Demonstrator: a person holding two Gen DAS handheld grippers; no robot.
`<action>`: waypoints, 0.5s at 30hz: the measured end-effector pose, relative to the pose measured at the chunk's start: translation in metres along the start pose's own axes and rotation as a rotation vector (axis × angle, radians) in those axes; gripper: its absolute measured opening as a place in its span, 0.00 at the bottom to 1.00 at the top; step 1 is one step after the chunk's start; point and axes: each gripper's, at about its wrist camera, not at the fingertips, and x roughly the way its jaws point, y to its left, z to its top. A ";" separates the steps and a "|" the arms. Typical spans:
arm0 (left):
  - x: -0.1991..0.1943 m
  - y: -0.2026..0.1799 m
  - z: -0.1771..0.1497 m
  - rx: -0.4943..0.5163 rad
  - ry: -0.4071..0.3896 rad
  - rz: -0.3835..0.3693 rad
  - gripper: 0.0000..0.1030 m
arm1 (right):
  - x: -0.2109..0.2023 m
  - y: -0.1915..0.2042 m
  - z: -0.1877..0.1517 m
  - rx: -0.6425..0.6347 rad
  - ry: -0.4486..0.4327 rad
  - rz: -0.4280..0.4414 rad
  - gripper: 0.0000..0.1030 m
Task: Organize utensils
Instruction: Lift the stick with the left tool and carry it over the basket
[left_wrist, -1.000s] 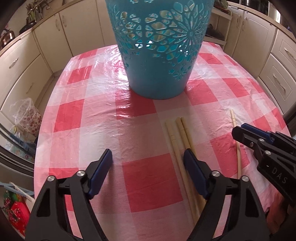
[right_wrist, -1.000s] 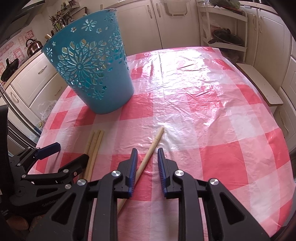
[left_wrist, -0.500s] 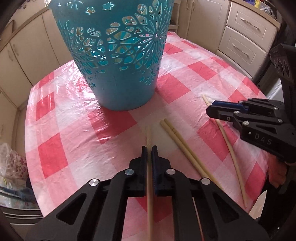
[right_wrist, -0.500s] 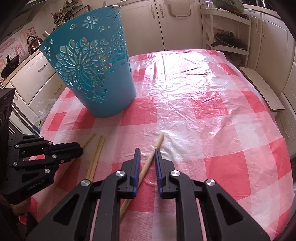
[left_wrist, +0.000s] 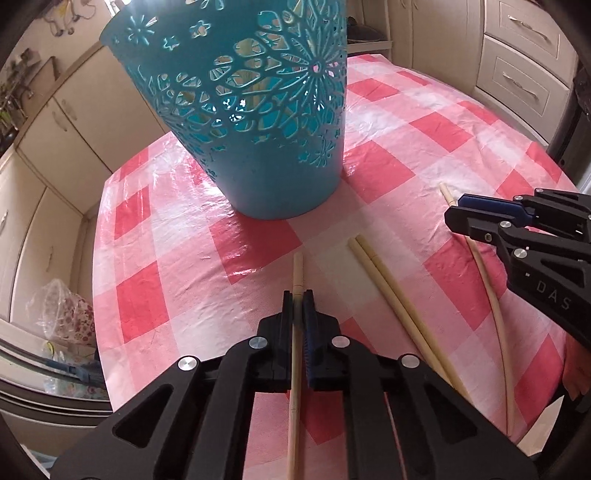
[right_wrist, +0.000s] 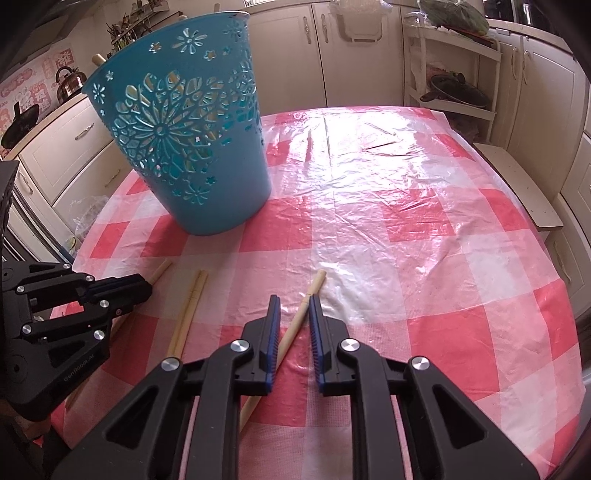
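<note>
A teal cut-out basket (left_wrist: 255, 110) stands on the red-and-white checked tablecloth (left_wrist: 166, 295); it also shows in the right wrist view (right_wrist: 192, 147), with wooden sticks inside. My left gripper (left_wrist: 298, 295) is shut on a wooden chopstick (left_wrist: 297, 269), held just above the cloth and pointing at the basket. Two chopsticks (left_wrist: 388, 280) lie side by side to its right. My right gripper (right_wrist: 294, 299) is partly open astride another chopstick (right_wrist: 301, 314) that lies on the cloth; the pads do not touch it.
Cream kitchen cabinets (right_wrist: 288, 55) ring the table. A plastic bag (left_wrist: 62, 314) sits off the table's left edge. A white rack with pans (right_wrist: 454, 85) stands at the back right. The table's front edge is near both grippers.
My left gripper closed on one chopstick from the group, lifted it and swung it toward the basket. My right gripper stayed over its chopstick, with the jaws narrowing slightly, then widening.
</note>
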 end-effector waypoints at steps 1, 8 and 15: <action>-0.002 0.000 -0.001 -0.015 -0.003 -0.012 0.05 | 0.000 -0.001 0.000 0.009 -0.001 0.007 0.16; -0.028 0.009 -0.011 -0.093 -0.057 -0.025 0.05 | 0.001 -0.003 0.001 0.013 -0.006 0.010 0.16; -0.059 0.012 -0.014 -0.123 -0.120 -0.041 0.05 | 0.001 -0.003 0.000 0.014 -0.008 0.012 0.17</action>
